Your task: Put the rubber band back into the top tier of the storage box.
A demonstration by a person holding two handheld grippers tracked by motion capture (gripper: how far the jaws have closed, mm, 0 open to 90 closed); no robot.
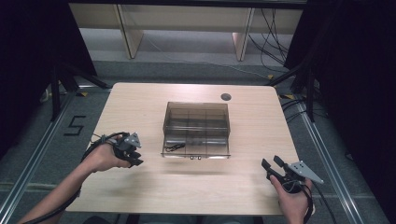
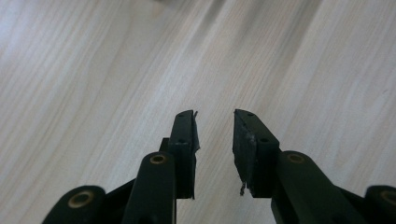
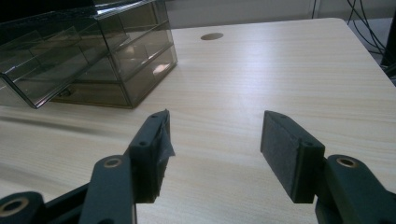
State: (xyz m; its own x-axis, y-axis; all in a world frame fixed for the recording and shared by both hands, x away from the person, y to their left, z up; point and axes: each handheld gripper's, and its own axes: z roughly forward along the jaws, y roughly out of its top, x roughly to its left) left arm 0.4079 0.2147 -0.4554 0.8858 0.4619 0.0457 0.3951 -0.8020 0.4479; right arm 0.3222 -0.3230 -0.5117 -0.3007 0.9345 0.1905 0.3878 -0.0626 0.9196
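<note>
Pale wooden surface (image 1: 140,107) carries a smoky clear drawer box (image 1: 196,128) at its middle. Left of the box, the left gripper (image 1: 135,156) points down, jaws narrowly apart and empty. Right of the box, the right gripper (image 1: 272,164) has jaws wide, empty

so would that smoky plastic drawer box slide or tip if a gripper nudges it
The box is probably light: thin clear walls, compartments nearly bare. It sits low and wide, so likelier to slide on the smooth table than tip. Its walls look rigid but glossy, maybe slippery.
</note>
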